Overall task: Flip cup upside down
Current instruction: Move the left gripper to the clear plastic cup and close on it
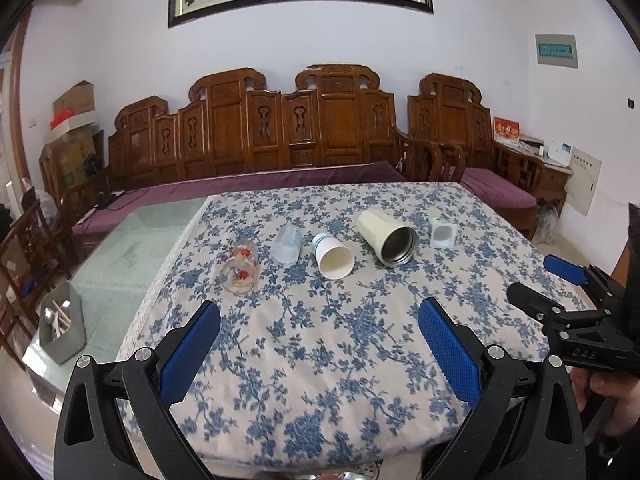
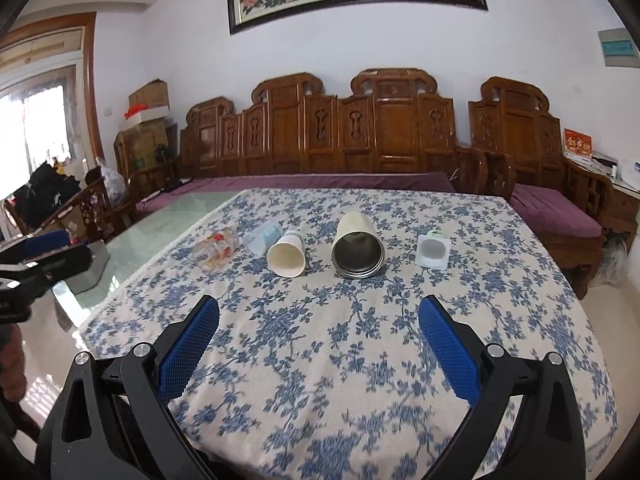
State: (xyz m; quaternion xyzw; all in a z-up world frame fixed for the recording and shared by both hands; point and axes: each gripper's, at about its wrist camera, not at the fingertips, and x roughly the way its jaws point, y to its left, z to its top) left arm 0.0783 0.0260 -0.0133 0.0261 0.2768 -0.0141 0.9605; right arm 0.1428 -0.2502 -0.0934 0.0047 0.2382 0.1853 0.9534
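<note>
Several cups lie on their sides in a row on the floral tablecloth (image 1: 320,340): a clear glass with red flowers (image 1: 239,266) (image 2: 214,250), a clear plastic cup (image 1: 287,246) (image 2: 262,237), a white paper cup (image 1: 332,256) (image 2: 287,254), a cream steel-lined tumbler (image 1: 387,237) (image 2: 357,245) and a small white yogurt cup (image 1: 443,233) (image 2: 433,251). My left gripper (image 1: 319,346) is open and empty, well short of the cups. My right gripper (image 2: 319,346) is open and empty, also short of them; it shows at the right edge of the left wrist view (image 1: 560,284).
The cloth covers the right part of a glass-topped table (image 1: 132,256). A grey utensil holder (image 1: 62,328) stands on the glass at the near left. A carved wooden bench with purple cushions (image 1: 280,176) runs behind the table. A side table (image 1: 552,164) is at far right.
</note>
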